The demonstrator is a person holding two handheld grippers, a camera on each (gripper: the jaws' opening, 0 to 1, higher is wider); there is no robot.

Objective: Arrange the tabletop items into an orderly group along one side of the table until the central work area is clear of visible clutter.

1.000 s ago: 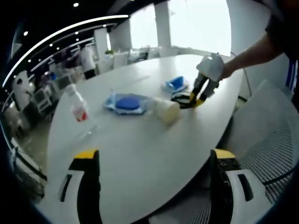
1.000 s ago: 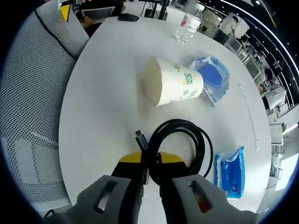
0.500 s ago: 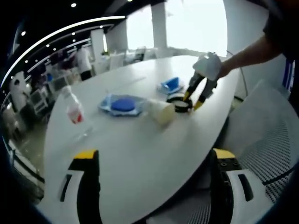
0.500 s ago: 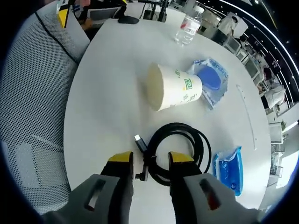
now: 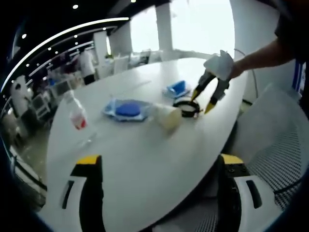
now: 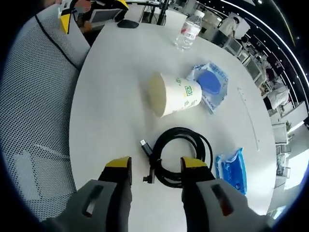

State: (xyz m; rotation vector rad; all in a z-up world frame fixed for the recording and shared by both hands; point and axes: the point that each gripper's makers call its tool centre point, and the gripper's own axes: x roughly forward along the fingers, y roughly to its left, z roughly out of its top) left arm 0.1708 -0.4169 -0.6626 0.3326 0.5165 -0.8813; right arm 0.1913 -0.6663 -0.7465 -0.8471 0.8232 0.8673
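A: Item one, right hand-held gripper [image 6: 154, 166]. State?

B: Jaws apart, yellow tips at the lower centre of the right gripper view, holding nothing. It also shows in the upper right of the left gripper view [image 5: 204, 96], held by a gloved hand [image 5: 219, 65], above the far edge of the worktop [image 5: 145, 159].

A: Item two, the cable.

B: Black cable [image 6: 181, 157], coiled in a loop, flat on the white worktop [image 6: 106, 111]. In the right gripper view it lies just beyond the jaw tips and between their lines, its plug end toward the left tip. Whether it touches the tips I cannot tell. In the left gripper view the cable [image 5: 187, 106] sits right under that gripper.

A: Item three, paper cup.

B: Paper cup [image 6: 173, 94], on its side, open mouth toward the left of the frame, above the cable in the right gripper view and apart from it.

A: Neighbours?

B: Blue-disc packet [image 6: 210, 84] touching the cup's base at upper right. Blue wipes pack [image 6: 232, 170] at lower right, just beside the cable. Water bottle [image 6: 187, 31] upright at the top, well apart.

A: Item four, left hand-held gripper [image 5: 154, 166].

B: Wide open, empty, jaws at the bottom of the left gripper view over the near worktop edge, well apart from every item. A mesh chair [image 6: 38, 96] stands at the left of the right gripper view.
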